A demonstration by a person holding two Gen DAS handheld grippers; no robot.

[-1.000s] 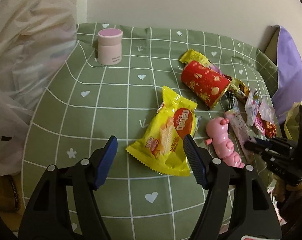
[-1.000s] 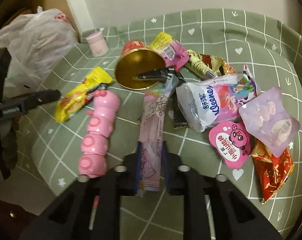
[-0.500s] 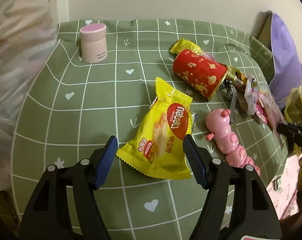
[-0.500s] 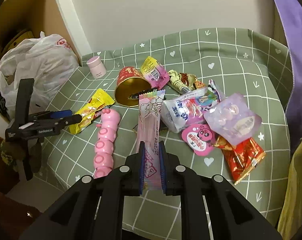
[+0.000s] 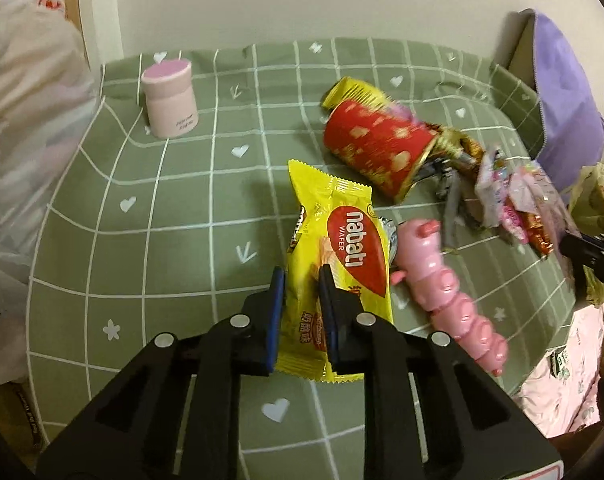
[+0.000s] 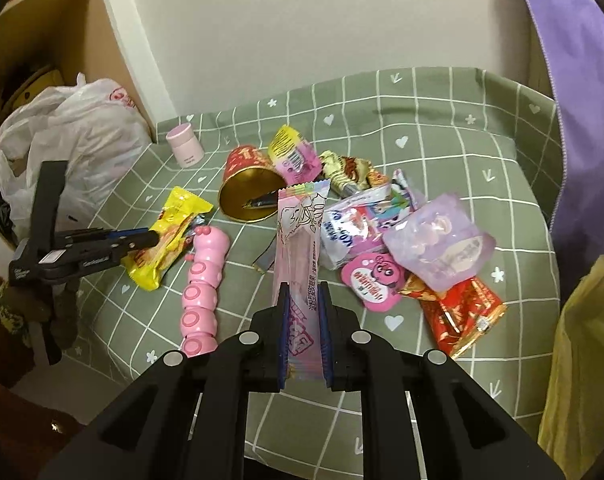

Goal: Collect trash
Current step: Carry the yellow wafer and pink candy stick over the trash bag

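My left gripper [image 5: 301, 280] is shut on the left part of a yellow Nabati wafer packet [image 5: 341, 256] that lies on the green checked cloth [image 5: 162, 200]. The right wrist view shows the left gripper [image 6: 150, 237] on the same packet [image 6: 170, 240]. My right gripper [image 6: 305, 292] is shut on a long pink wrapper [image 6: 300, 240] and holds it upright above the cloth. A red cup [image 5: 375, 148] lies on its side. Several snack wrappers [image 6: 381, 220] lie in a heap beside it.
A pink caterpillar toy [image 5: 445, 288] lies just right of the yellow packet. A small pink jar [image 5: 170, 98] stands at the back left. A white plastic bag [image 6: 70, 140] sits off the cloth's left edge. A purple cushion [image 5: 565, 92] is at the right.
My left gripper has moved forward and closed on the yellow wafer packet; it was open before. My right gripper has lifted the pink wrapper up and back from the pile.
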